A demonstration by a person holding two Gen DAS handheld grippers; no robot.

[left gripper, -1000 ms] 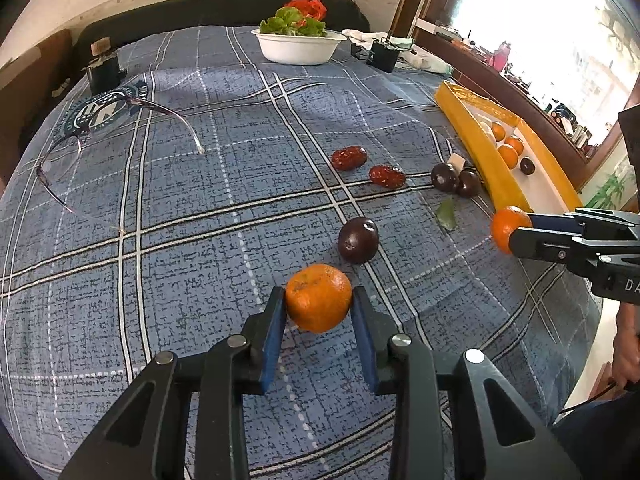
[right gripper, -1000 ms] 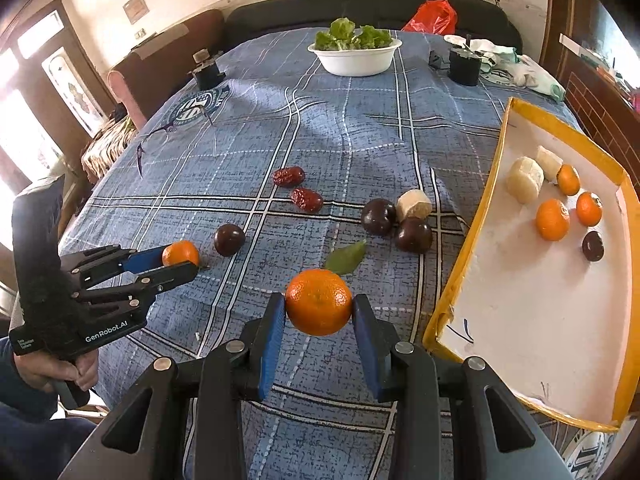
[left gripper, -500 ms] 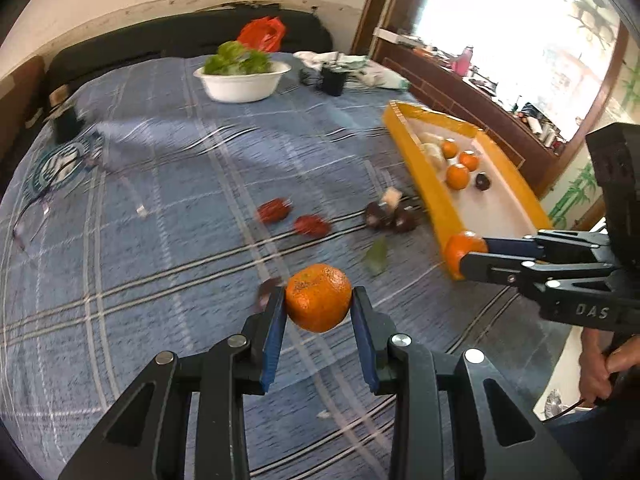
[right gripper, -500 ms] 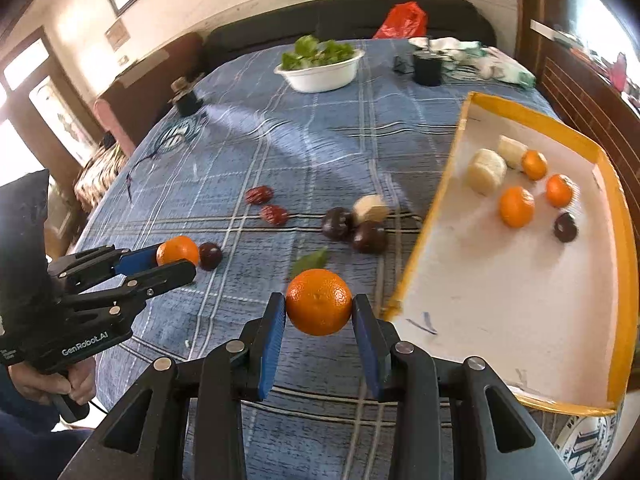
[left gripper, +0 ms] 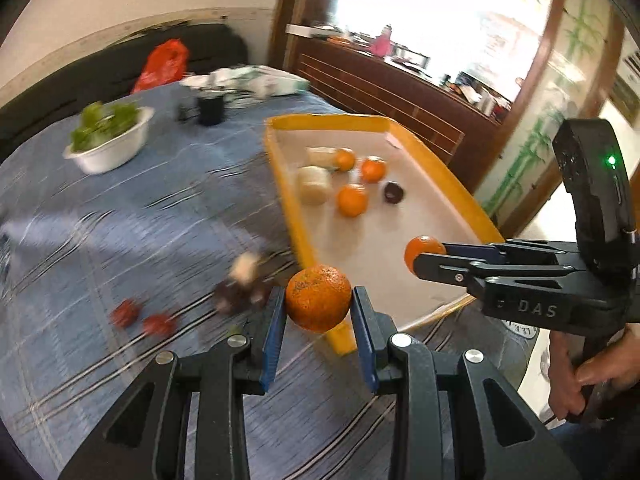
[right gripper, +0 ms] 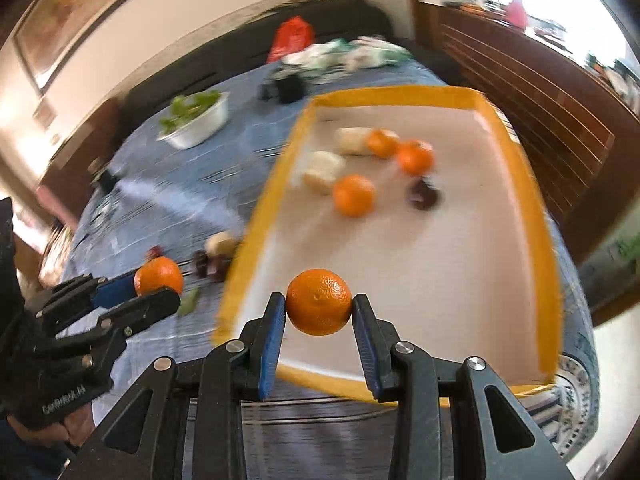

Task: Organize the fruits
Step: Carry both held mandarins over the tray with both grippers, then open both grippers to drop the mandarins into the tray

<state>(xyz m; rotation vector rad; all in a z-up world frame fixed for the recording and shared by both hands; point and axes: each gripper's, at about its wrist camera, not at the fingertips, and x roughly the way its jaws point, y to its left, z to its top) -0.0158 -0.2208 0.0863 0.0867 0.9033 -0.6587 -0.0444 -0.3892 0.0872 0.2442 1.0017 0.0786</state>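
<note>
Blue plaid counter (left gripper: 120,220) below a bright window and wood panelling | yellow tray (right gripper: 540,216), much closer than a second ago, carries three oranges | left hand-held gripper (left gripper: 319,316) clamps an orange (left gripper: 319,298) near the tray corner | right hand-held gripper (right gripper: 319,318) grips its orange (right gripper: 319,301), now over the tray floor

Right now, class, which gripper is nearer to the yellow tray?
Right. The right gripper holds its orange over the yellow tray, past the near rim. The left gripper, with its own orange, looks short of the tray's near corner.
</note>
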